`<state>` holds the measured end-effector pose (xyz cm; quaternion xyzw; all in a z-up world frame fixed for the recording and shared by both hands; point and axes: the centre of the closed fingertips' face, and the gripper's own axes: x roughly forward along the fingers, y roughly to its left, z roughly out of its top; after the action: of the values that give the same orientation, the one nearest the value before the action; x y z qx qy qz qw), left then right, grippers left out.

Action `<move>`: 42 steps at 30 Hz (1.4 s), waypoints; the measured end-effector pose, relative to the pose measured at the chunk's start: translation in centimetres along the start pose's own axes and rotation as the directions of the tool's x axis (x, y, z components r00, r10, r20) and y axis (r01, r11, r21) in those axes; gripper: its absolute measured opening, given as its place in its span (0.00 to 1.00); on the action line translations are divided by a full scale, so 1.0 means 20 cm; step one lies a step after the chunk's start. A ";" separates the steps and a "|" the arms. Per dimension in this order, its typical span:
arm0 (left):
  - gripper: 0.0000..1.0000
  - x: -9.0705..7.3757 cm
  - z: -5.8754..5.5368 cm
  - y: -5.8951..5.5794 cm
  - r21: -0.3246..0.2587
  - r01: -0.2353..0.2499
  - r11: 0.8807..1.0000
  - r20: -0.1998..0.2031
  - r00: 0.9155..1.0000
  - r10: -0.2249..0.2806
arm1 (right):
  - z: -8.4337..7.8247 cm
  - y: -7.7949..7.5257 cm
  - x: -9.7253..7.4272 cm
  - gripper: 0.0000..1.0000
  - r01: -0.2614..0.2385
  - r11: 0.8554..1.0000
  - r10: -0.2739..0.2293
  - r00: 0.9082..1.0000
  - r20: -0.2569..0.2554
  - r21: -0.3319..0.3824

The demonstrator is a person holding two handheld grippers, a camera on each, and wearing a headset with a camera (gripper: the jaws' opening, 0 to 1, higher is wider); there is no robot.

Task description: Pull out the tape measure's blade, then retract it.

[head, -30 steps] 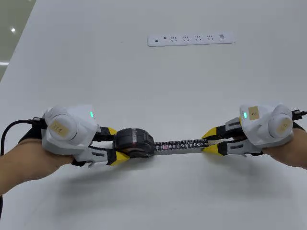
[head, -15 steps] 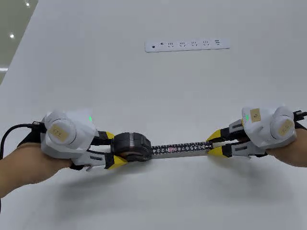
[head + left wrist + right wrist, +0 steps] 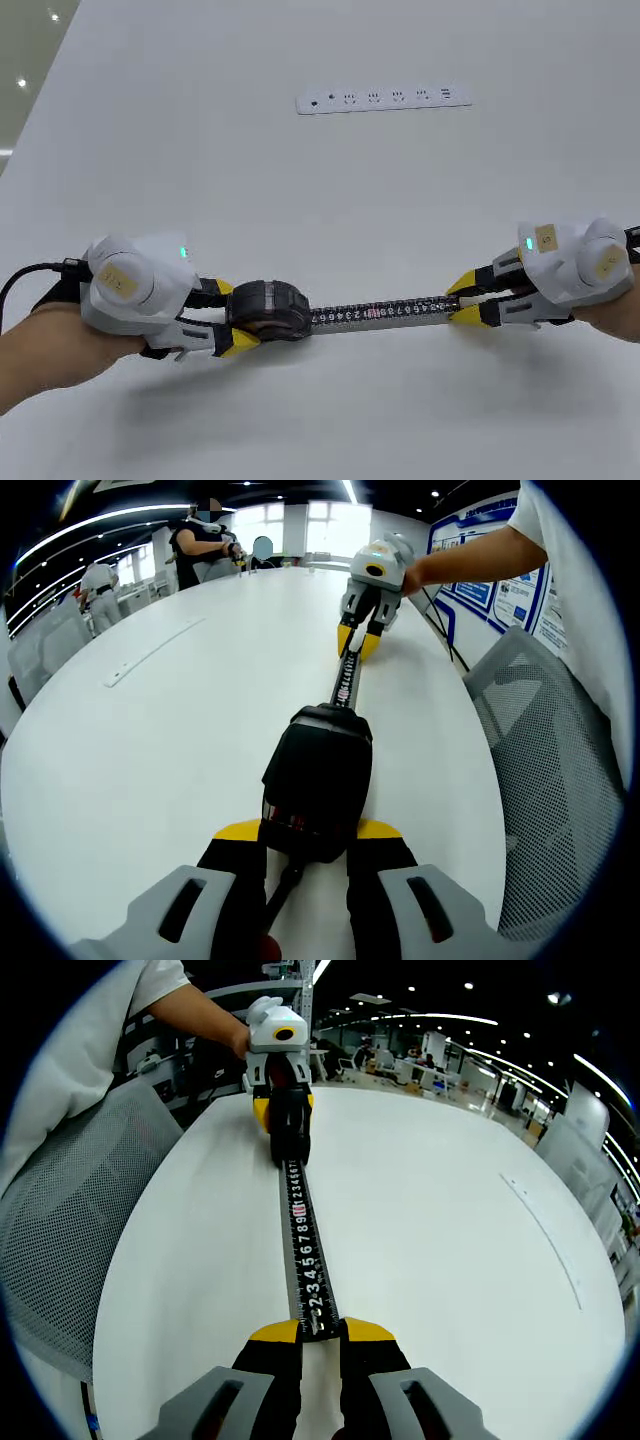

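- Left gripper: jaws clamped on the tape measure's case, one yellow tip on each side of it.
- Case is black and round, at the near left of the table. In the left gripper view it sits right between the jaws, with no brand legible.
- Right gripper: jaws closed on the free end of the blade, pinching it between the yellow tips.
- Blade is pulled out and runs straight from case to right gripper, low over the table. Cannot tell if it touches.
- Blade is black with white numerals. The right gripper view reads 2 3 4 5 6 7 8 9 from the jaws outward, then a red mark, then 1 2 3 4 toward the case.
- Left gripper body: tan sticker with handwriting, not readable. Green light is on.
- Right gripper body: tan sticker reads "5". A second sticker is on the round end, unreadable. Green light is on.
- A hand holds the left gripper and a black cable runs off its back. Another hand holds the right one.
- White power strip lies at the far side of the table, well apart from the tape; its markings are too small to read.
- Left gripper view: wall posters with blue text, illegible, a mesh chair and people at the far end.
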<state>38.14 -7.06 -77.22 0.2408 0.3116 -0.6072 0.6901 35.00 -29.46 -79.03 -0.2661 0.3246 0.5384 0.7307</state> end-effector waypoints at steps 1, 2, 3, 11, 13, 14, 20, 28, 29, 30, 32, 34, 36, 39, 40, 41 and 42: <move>0.25 0.00 0.00 0.00 0.001 -0.001 1.000 0.000 1.000 0.001 | 0.00 0.00 -0.01 0.10 0.001 1.000 -0.001 1.000 0.000 -0.001; 0.25 0.00 0.00 0.00 0.000 -0.001 1.000 0.000 1.000 0.001 | 0.00 0.00 -0.01 0.10 0.001 1.000 -0.001 1.000 -0.003 0.000; 0.25 0.00 0.00 0.00 0.000 -0.001 1.000 0.000 1.000 0.001 | -0.01 0.00 -0.02 0.10 0.000 1.000 0.000 1.000 -0.002 -0.005; 0.25 0.00 0.00 0.00 0.003 0.001 1.000 -0.002 1.000 -0.001 | -0.05 -0.01 -0.05 0.10 0.005 1.000 -0.005 1.000 -0.021 0.012; 0.25 0.00 0.00 0.00 0.003 0.000 1.000 -0.002 1.000 0.000 | -0.06 -0.01 -0.06 0.10 0.004 1.000 -0.004 1.000 -0.026 0.013; 0.25 0.00 0.00 0.00 0.002 -0.002 1.000 -0.001 1.000 0.002 | -0.07 -0.01 -0.06 0.10 0.004 1.000 -0.004 1.000 -0.026 0.016; 0.25 0.00 0.00 0.00 0.002 0.001 1.000 -0.001 1.000 -0.001 | -0.09 -0.02 -0.08 0.10 0.006 1.000 -0.005 0.999 -0.036 0.025; 0.25 0.00 0.01 0.00 0.003 0.003 1.000 -0.004 1.000 -0.003 | -0.15 -0.03 -0.13 0.10 0.009 0.999 -0.007 0.998 -0.056 0.033; 0.25 0.00 0.01 0.00 0.004 0.004 1.000 -0.005 1.000 -0.004 | -0.16 -0.04 -0.14 0.10 0.010 0.999 -0.007 0.998 -0.059 0.038; 0.25 0.00 0.01 0.00 0.005 0.004 1.000 -0.006 1.000 -0.004 | -0.16 -0.04 -0.14 0.10 0.010 0.999 -0.007 0.998 -0.061 0.040; 0.25 0.00 0.01 0.00 0.006 0.004 1.000 -0.007 1.000 -0.004 | -0.18 -0.04 -0.15 0.10 0.013 0.999 -0.010 0.998 -0.064 0.045; 0.25 0.00 0.01 0.00 0.005 0.003 1.000 -0.006 1.000 -0.003 | -0.19 -0.04 -0.17 0.11 0.015 0.999 -0.011 0.998 -0.068 0.050; 0.25 0.00 0.01 0.00 0.004 0.002 1.000 -0.006 1.000 -0.002 | -0.19 -0.04 -0.17 0.11 0.017 0.999 -0.013 0.997 -0.071 0.049; 0.25 0.00 0.01 0.00 0.004 0.000 1.000 -0.007 1.000 0.000 | -0.20 -0.04 -0.18 0.11 0.021 0.998 -0.017 0.997 -0.073 0.053; 0.25 0.00 0.01 0.00 0.004 0.000 1.000 -0.007 1.000 0.000 | -0.20 -0.04 -0.18 0.11 0.022 0.998 -0.019 0.997 -0.071 0.055; 0.25 0.01 0.01 0.00 0.000 0.000 1.000 -0.005 1.000 0.000 | -0.20 -0.04 -0.18 0.11 0.022 0.998 -0.018 0.997 -0.071 0.055; 0.25 0.01 0.01 0.00 0.000 0.000 1.000 -0.005 1.000 0.000 | -0.20 -0.04 -0.18 0.11 0.020 0.998 -0.016 0.997 -0.073 0.057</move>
<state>38.09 -7.26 -77.19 0.2422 0.3132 -0.6068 0.6892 34.21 -34.81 -78.81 -0.2672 0.3636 0.5122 0.7308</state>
